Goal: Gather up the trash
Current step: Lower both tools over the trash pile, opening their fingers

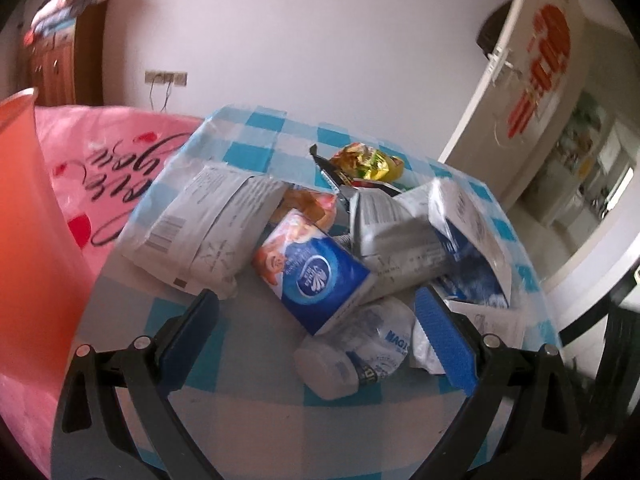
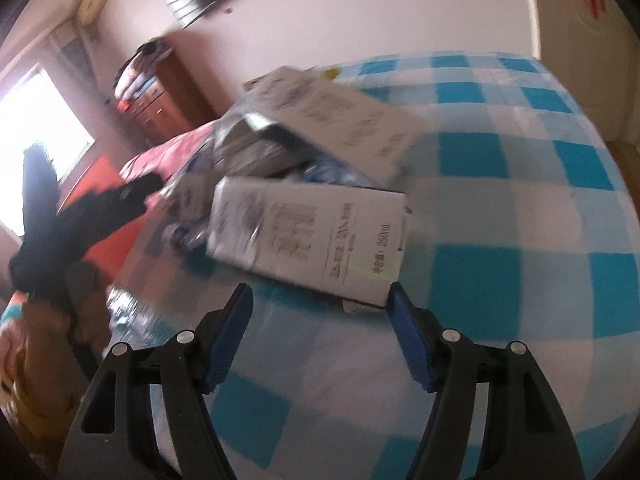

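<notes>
A heap of trash lies on a table with a blue and white checked cloth [image 1: 256,412]. In the left wrist view I see a blue and white milk carton [image 1: 316,272], a crushed clear bottle with a white cap [image 1: 352,356], grey cartons [image 1: 208,224], and a yellow wrapper [image 1: 368,162] at the back. My left gripper [image 1: 316,304] is open, its fingers either side of the blue carton and bottle. In the right wrist view a white 250ml carton [image 2: 308,240] lies on its side, a flattened carton [image 2: 332,116] behind it. My right gripper [image 2: 320,300] is open just before the white carton.
An orange-pink bin [image 1: 32,240] stands at the left, next to a pink plastic bag [image 1: 116,168] with black lettering. A white door [image 1: 532,92] stands open at the right. A wooden cabinet [image 2: 160,96] and a pink bed [image 2: 160,152] lie beyond the table.
</notes>
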The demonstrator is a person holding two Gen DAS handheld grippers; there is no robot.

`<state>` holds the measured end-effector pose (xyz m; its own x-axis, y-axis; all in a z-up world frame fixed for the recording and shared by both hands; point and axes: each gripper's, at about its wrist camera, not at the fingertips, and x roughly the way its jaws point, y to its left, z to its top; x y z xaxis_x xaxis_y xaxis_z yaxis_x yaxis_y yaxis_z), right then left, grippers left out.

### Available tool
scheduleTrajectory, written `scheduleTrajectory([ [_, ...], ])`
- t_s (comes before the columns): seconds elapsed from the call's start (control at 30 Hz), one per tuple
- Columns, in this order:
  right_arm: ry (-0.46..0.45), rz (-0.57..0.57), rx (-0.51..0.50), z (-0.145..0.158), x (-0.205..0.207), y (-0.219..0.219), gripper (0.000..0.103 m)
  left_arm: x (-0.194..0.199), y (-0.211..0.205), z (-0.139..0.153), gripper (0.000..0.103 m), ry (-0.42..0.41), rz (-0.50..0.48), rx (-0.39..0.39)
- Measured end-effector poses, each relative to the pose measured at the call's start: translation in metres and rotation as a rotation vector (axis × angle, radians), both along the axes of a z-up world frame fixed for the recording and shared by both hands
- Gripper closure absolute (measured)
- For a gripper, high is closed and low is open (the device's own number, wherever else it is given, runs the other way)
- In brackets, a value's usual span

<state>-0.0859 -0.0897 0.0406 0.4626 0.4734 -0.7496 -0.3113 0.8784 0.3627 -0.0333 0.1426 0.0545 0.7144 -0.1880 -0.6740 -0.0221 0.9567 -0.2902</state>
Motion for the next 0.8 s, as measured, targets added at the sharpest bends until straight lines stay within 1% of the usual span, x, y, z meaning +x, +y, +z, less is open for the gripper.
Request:
scheduleTrajectory([
  [0.07, 0.008, 0.047, -0.008, 0.000, -0.014, 0.010, 0.034, 0.001, 0.008, 0.003, 0.004, -0.006, 0.027, -0.009],
  [0.13, 0.021, 0.092, -0.003, 0.000, -0.025, 0.018, 0.034, 0.002, 0.014, 0.008, 0.004, -0.020, 0.044, 0.008],
  [0.23, 0.029, 0.172, -0.007, 0.003, -0.044, 0.029, 0.034, 0.008, 0.027, 0.015, 0.004, -0.038, 0.076, 0.067],
  [0.3, 0.013, 0.206, -0.013, 0.009, -0.053, 0.033, 0.034, 0.013, 0.033, 0.017, 0.004, -0.046, 0.078, 0.114],
  [0.37, -0.024, 0.214, -0.023, 0.018, -0.058, 0.034, 0.034, 0.021, 0.036, 0.014, 0.004, -0.027, 0.063, 0.170],
  [0.4, -0.059, 0.209, -0.045, 0.024, -0.059, 0.034, 0.034, 0.028, 0.036, 0.009, 0.004, -0.013, 0.052, 0.210],
  [0.43, -0.086, 0.202, -0.071, 0.027, -0.058, 0.034, 0.034, 0.032, 0.037, 0.007, 0.004, -0.003, 0.044, 0.227],
  [0.47, -0.132, 0.186, -0.121, 0.031, -0.058, 0.035, 0.034, 0.035, 0.039, 0.004, 0.004, 0.004, 0.038, 0.236],
  [0.5, -0.154, 0.176, -0.154, 0.032, -0.054, 0.035, 0.034, 0.041, 0.041, -0.001, 0.004, 0.017, 0.031, 0.246],
  [0.57, -0.166, 0.165, -0.186, 0.031, -0.048, 0.035, 0.034, 0.048, 0.044, -0.007, 0.004, 0.032, 0.025, 0.252],
  [0.6, -0.159, 0.155, -0.187, 0.029, -0.044, 0.033, 0.034, 0.049, 0.046, -0.010, 0.004, 0.036, 0.023, 0.254],
  [0.67, -0.138, 0.136, -0.158, 0.028, -0.036, 0.027, 0.034, 0.054, 0.048, -0.014, 0.004, 0.043, 0.017, 0.257],
  [0.8, -0.064, 0.128, 0.001, 0.031, -0.027, 0.008, 0.034, 0.066, 0.052, -0.025, 0.004, 0.068, -0.001, 0.263],
])
